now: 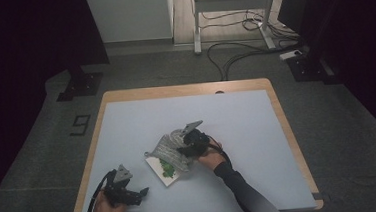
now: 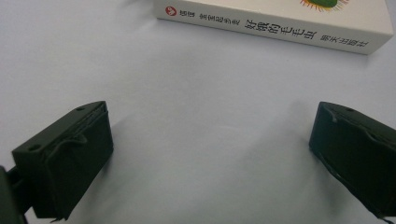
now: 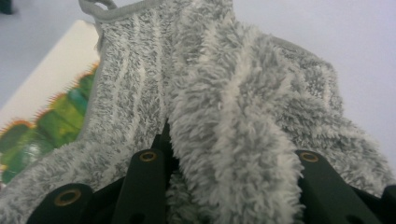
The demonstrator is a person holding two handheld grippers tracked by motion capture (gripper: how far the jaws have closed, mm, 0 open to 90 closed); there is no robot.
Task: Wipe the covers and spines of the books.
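Item: grey fluffy towel [image 3: 224, 107], draped over picture book [image 1: 161, 169] mid-table, pinched in a fold by right gripper [image 1: 188, 148]; left gripper [image 1: 132, 194] idle, jaws apart, nothing held; handling advice: drag flat and slowly, keeping book from sliding.

grey towel [image 1: 171, 148] over book [image 1: 161, 170], right gripper [image 1: 185, 150]

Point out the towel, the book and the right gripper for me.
towel [image 3: 224, 93], right gripper view, on the bunched fold between the jaws
book [image 2: 280, 32], left gripper view, on its white spine
right gripper [image 1: 185, 150], high view, at its tips on the towel
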